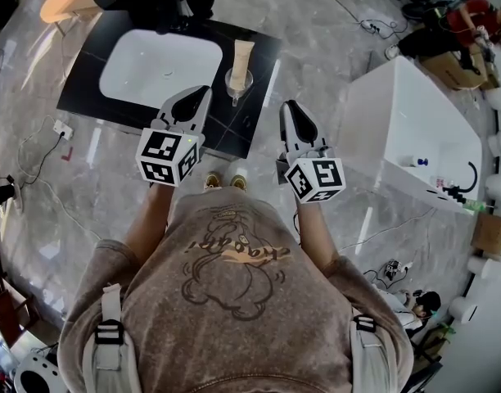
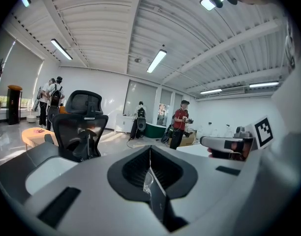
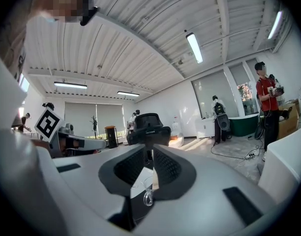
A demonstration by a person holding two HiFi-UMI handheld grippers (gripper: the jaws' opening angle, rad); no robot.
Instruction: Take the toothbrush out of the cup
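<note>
Holds left hand-held gripper [image 1: 200, 97] and right hand-held gripper [image 1: 290, 106] closed, empty, near cup [image 1: 239, 83] on dark surface [image 1: 85, 80] beside sink [image 1: 156, 65], with cream tube [image 1: 242, 56] standing inside.

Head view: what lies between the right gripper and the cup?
Between right gripper and cup, the head view shows only bare black countertop and floor.

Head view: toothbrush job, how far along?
Done: nothing; the cream item stands in the cup. In hand: nothing; left gripper and right gripper are shut, empty, short of the cup. To do: reach, grip, lift it out.
</note>
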